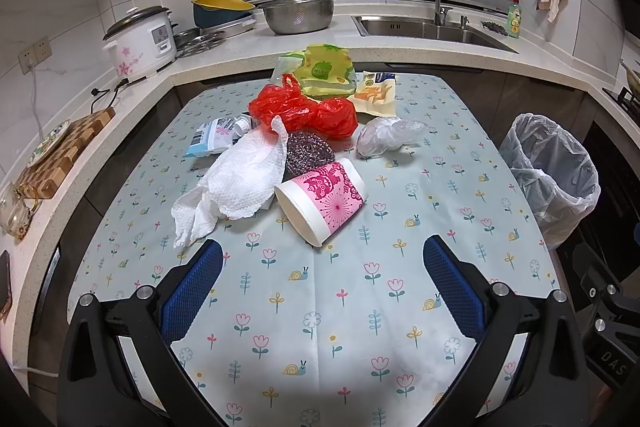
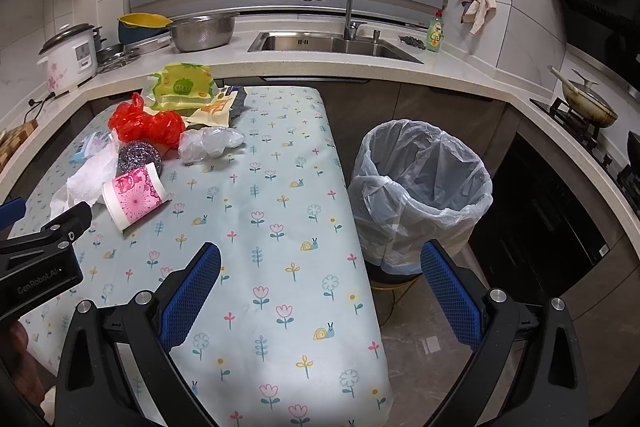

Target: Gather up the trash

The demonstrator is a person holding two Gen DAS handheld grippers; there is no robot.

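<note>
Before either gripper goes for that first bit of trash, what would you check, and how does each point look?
1. Left gripper open and holding nothing: ok.
2. Right gripper open and holding nothing: ok.
3. Cup lies on its side nearest the left gripper, nothing on top of it: ok.
4. Bin beside the table, lined, mouth open: ok.
5. Paper towel touching the cup, may drag along: cannot tell.
6. Room left in the bin: cannot tell.
</note>
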